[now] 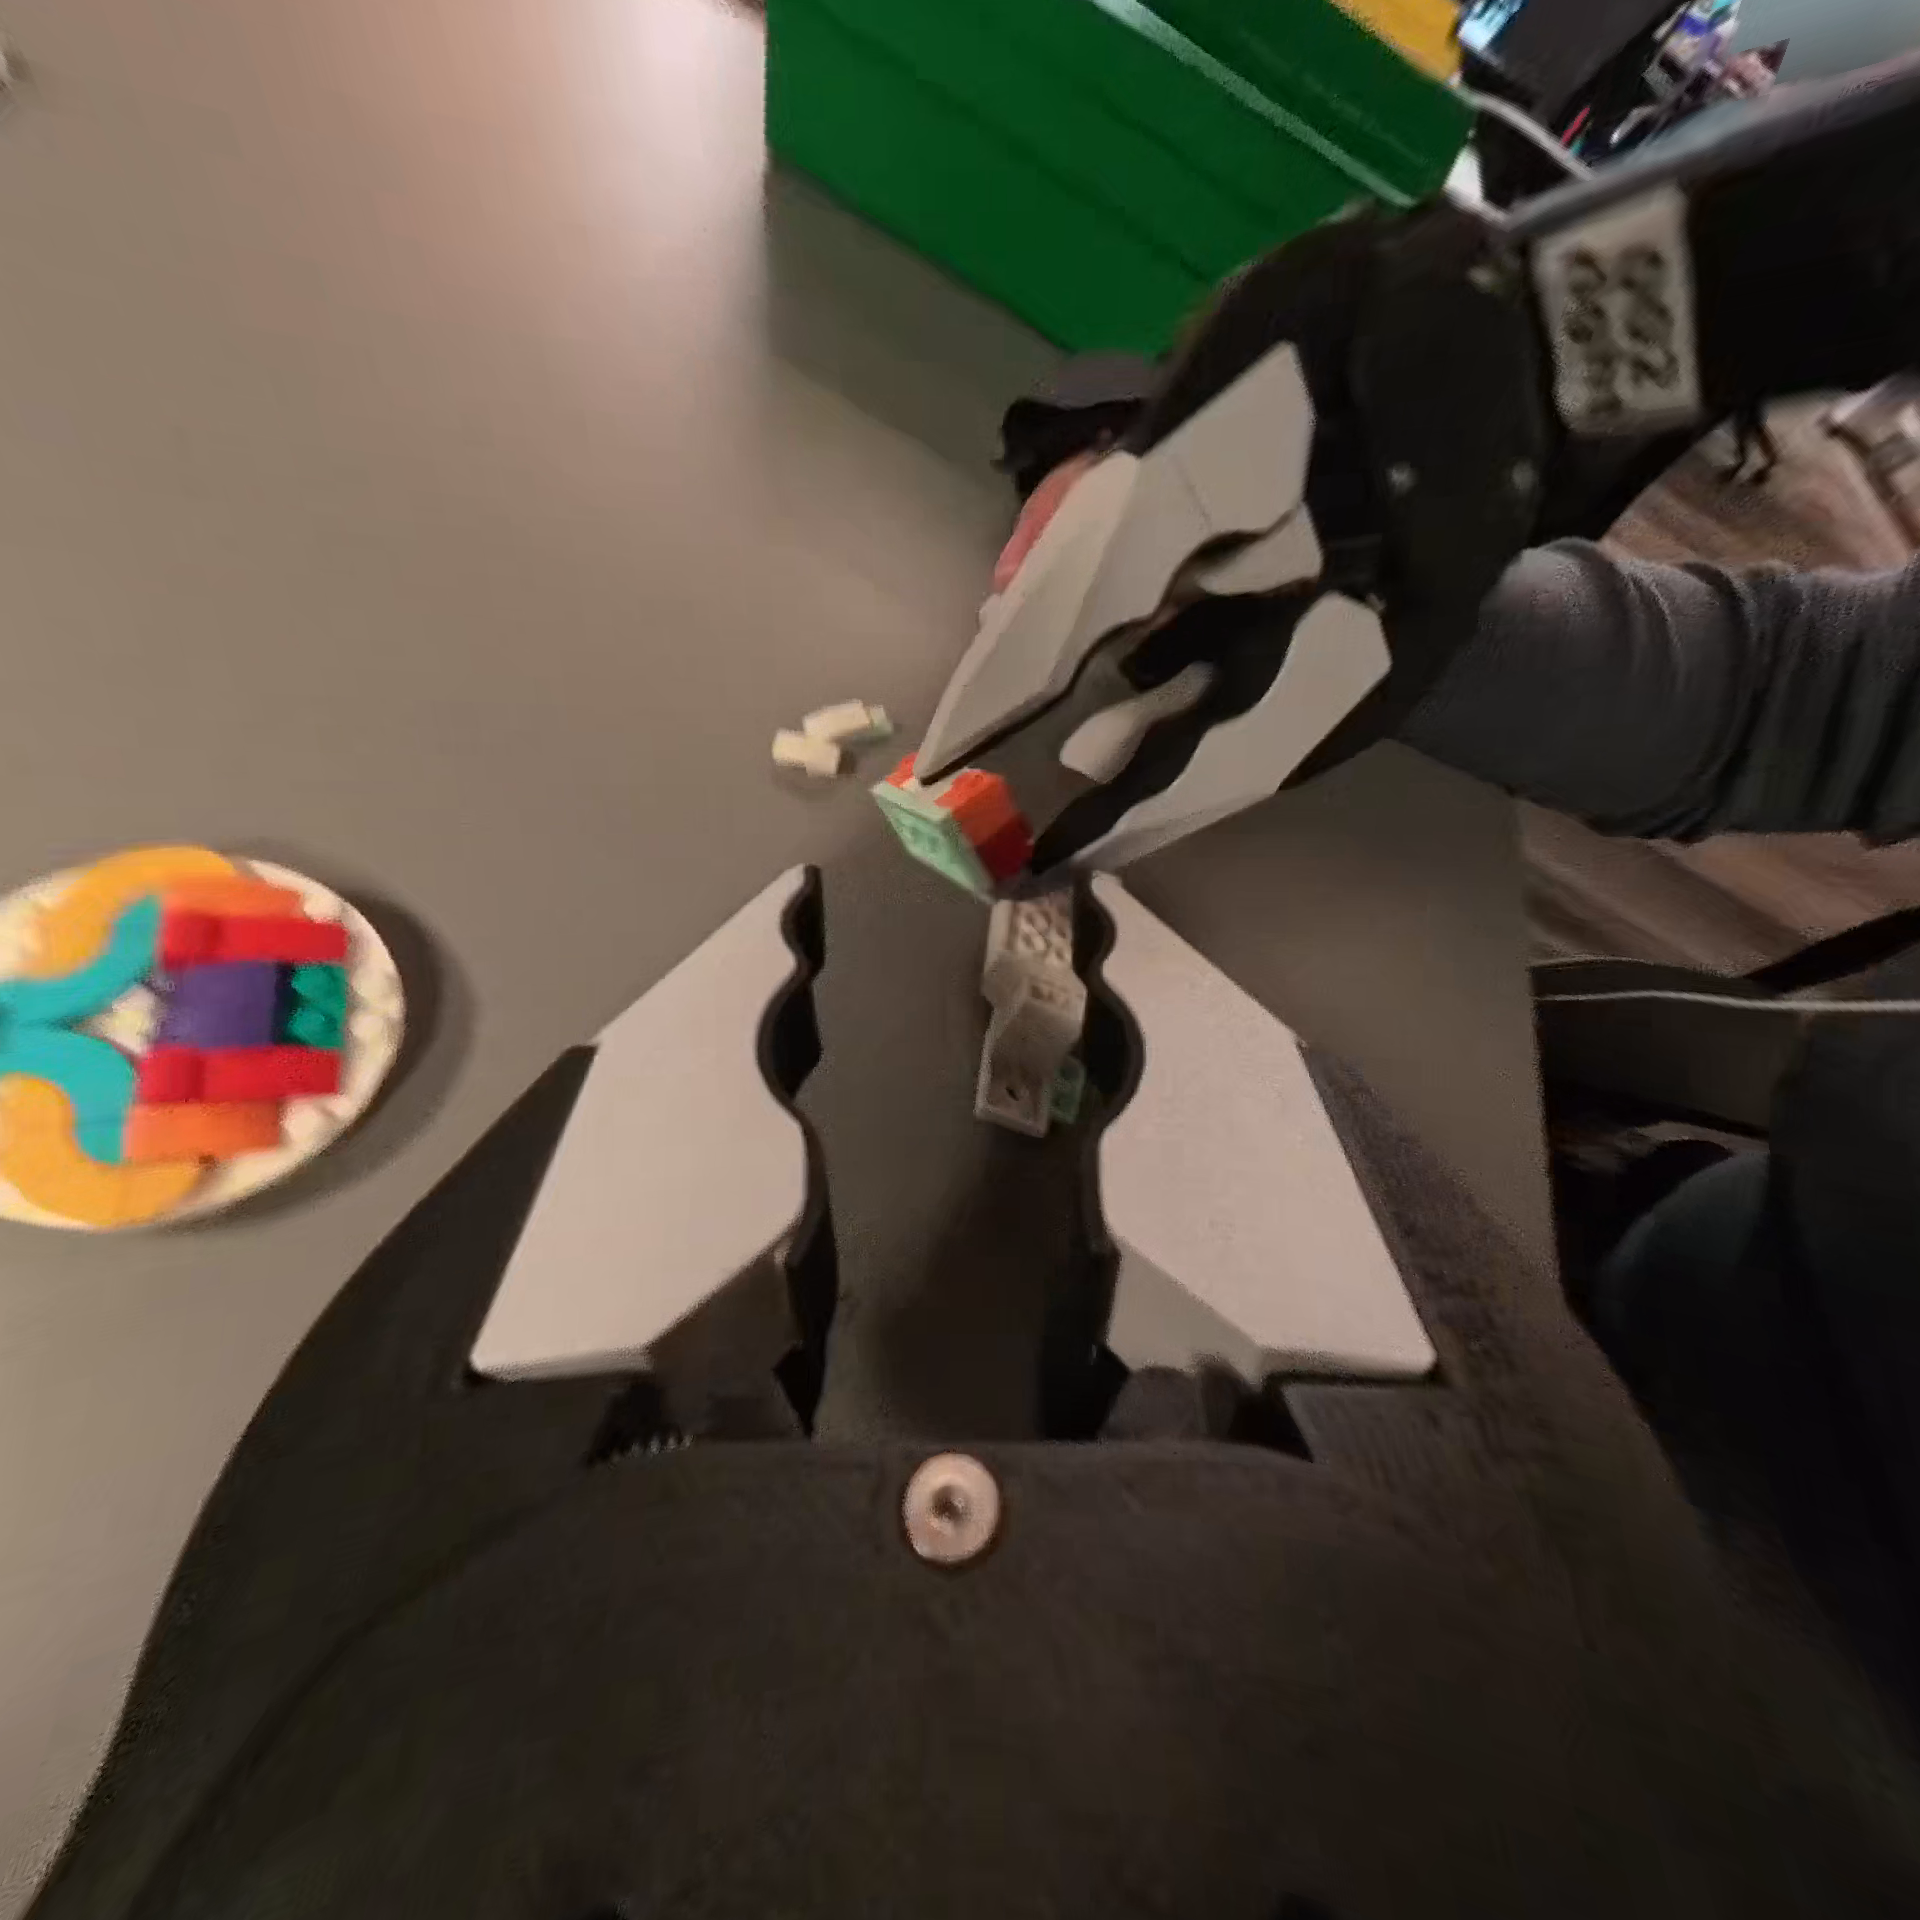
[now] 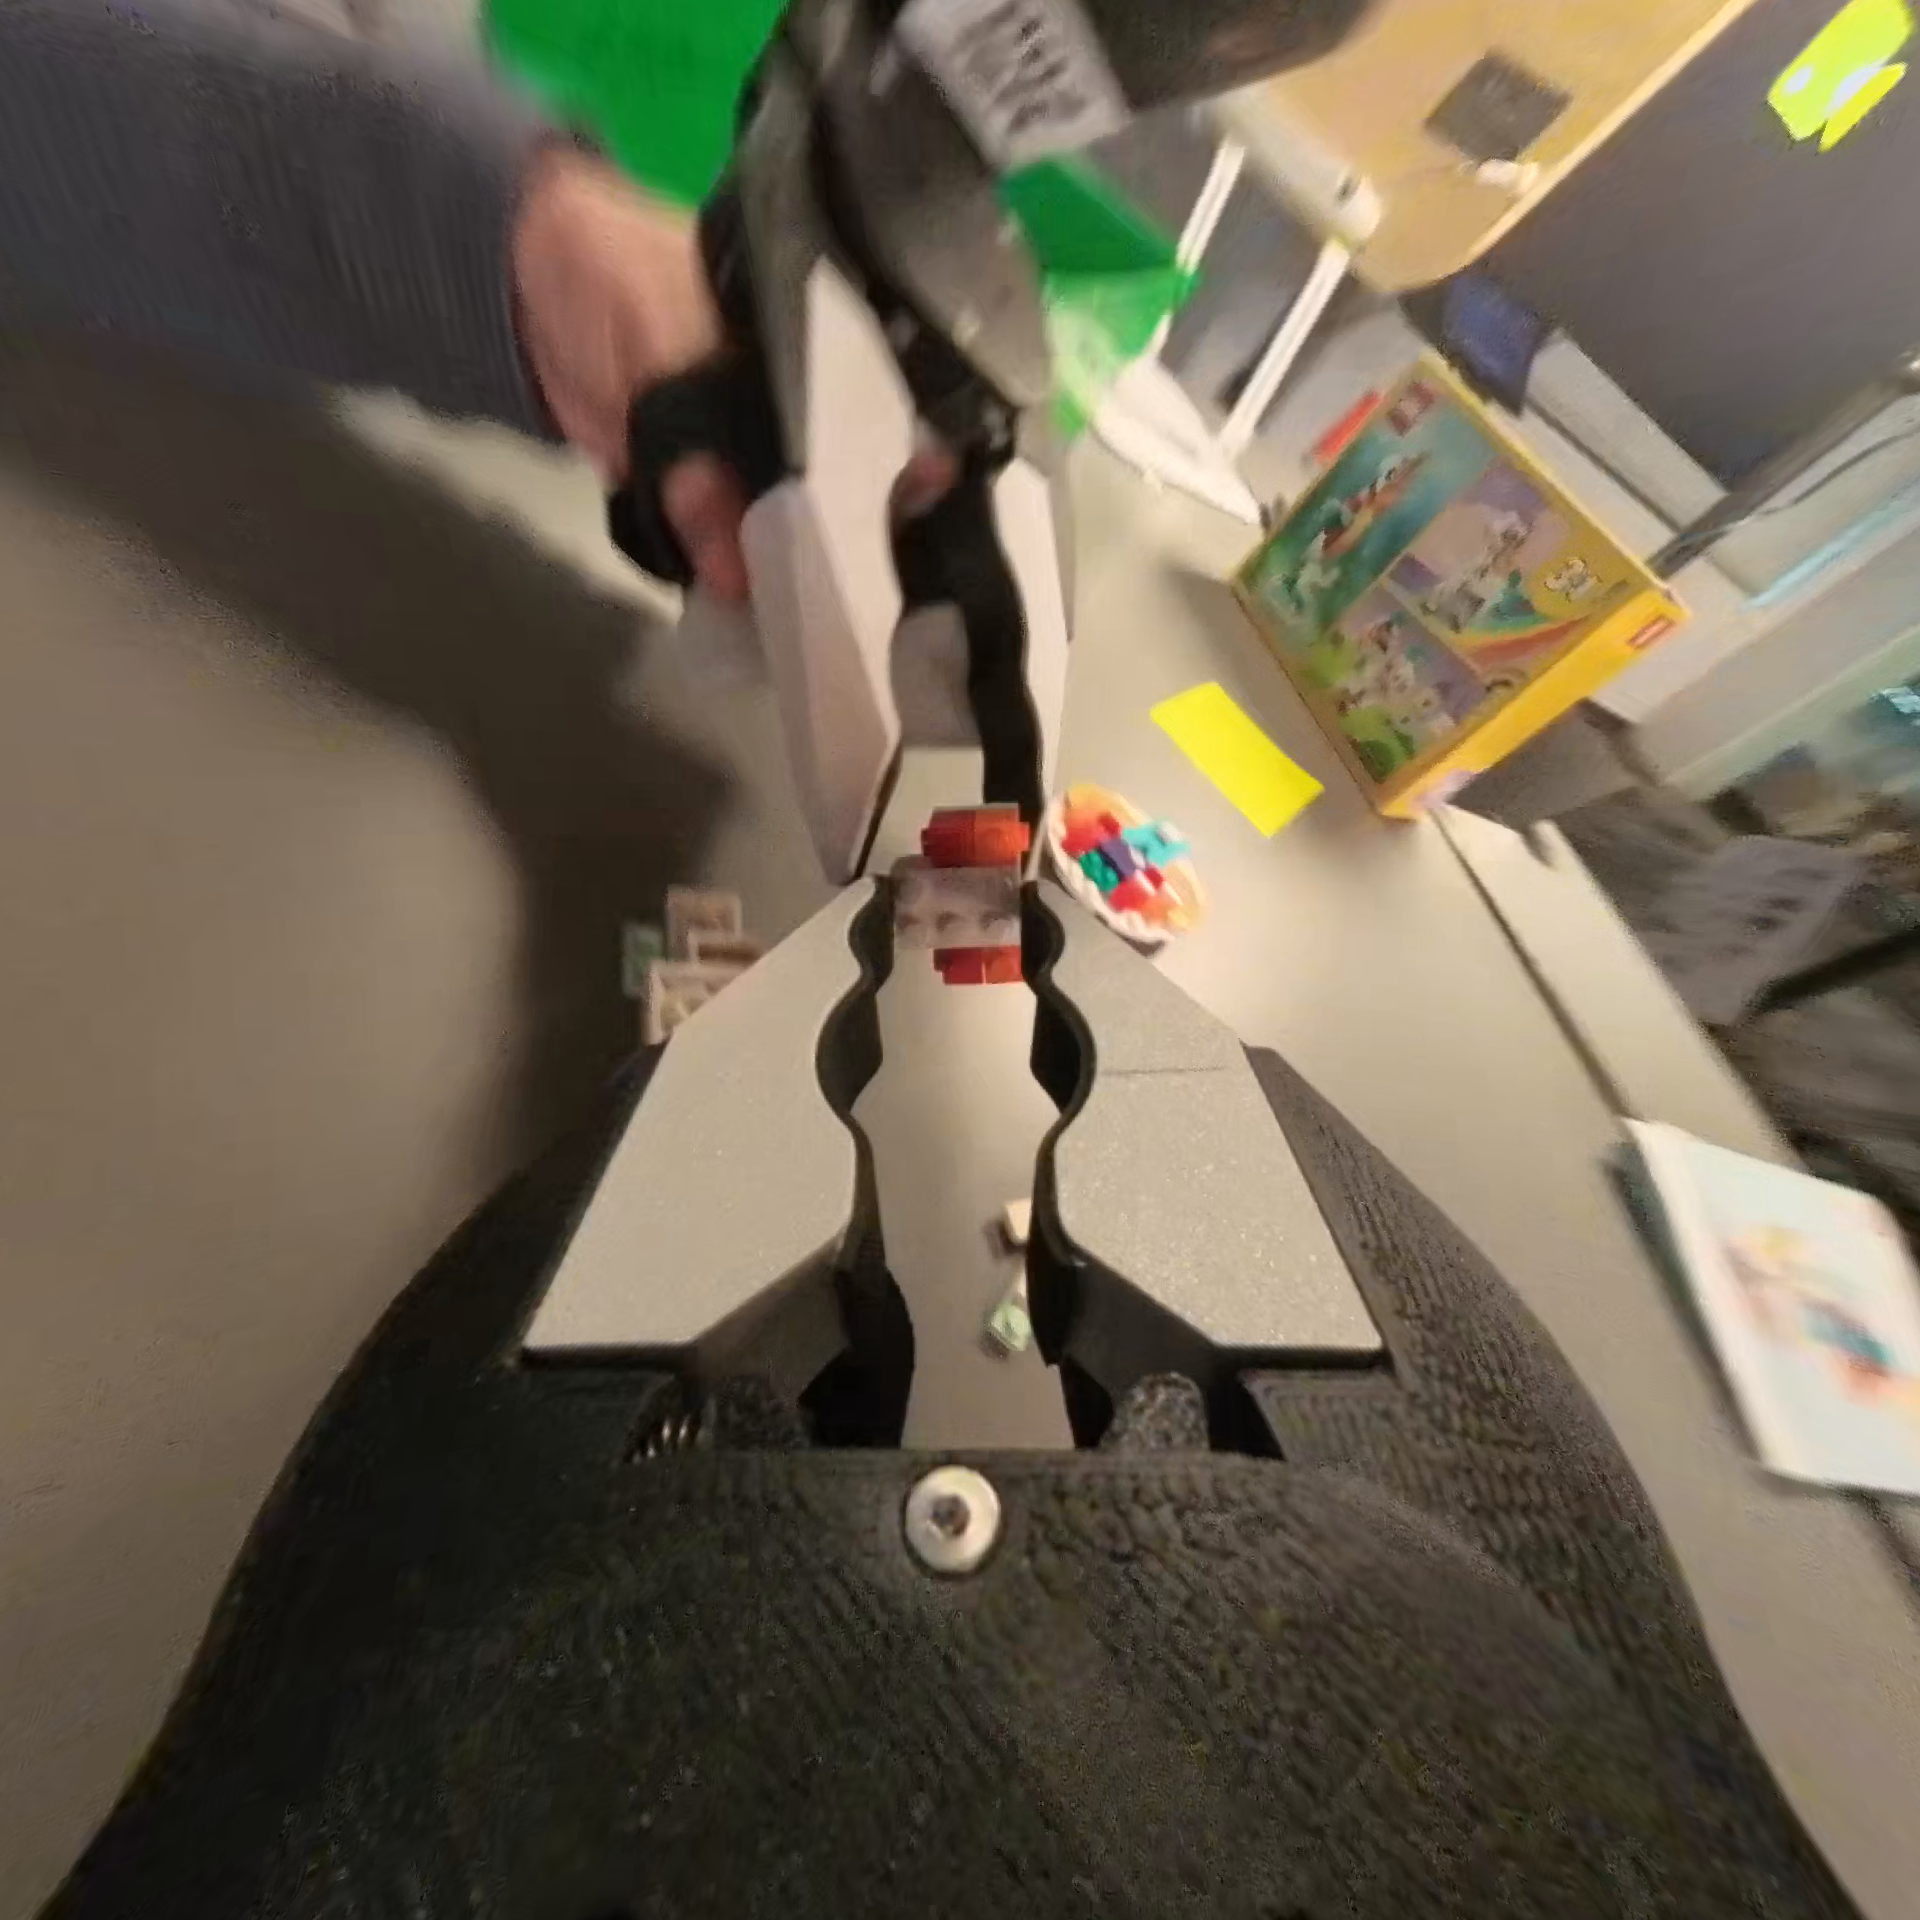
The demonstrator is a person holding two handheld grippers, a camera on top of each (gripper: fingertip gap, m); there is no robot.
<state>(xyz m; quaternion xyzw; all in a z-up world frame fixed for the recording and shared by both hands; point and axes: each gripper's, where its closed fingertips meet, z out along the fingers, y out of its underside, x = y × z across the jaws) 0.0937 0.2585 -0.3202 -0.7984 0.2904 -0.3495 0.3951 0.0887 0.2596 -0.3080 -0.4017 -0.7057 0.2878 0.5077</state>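
The L gripper (image 1: pixel 951 894) is seen w/ its jaws spread apart, nothing clamped between them. A grey brick piece (image 1: pixel 1029 1003) lies against the inner edge of its right-hand finger, on the table or touching the finger; which one cannot be told. The plate (image 1: pixel 379 1039) of coloured bricks is seen at approx. 9 o'clock of the L gripper, well apart. Small white bricks (image 1: pixel 831 732) lie on the table at approx. 12 o'clock, just beyond the tips.

The R gripper (image 2: pixel 956 888) is closed on a small brick assembly (image 1: pixel 956 831) (red/orange w/ a mint-green plate), pinched at the fingertips. In the L wrist view it is held just above the L gripper's tips, at approx. 1 o'clock. A grey sleeve (image 1: pixel 1662 707) is seen behind the R gripper.

The grey table (image 1: pixel 468 468) is matt and smooth. A green bin (image 1: pixel 1039 177) stands at approx. 12 o'clock, at the far edge. In the R wrist view a yellow slip (image 2: pixel 1236 758), a printed toy box (image 2: pixel 1455 603) and a booklet (image 2: pixel 1787 1309) are seen to the right, at 1 to 3 o'clock. Both views are blurred.
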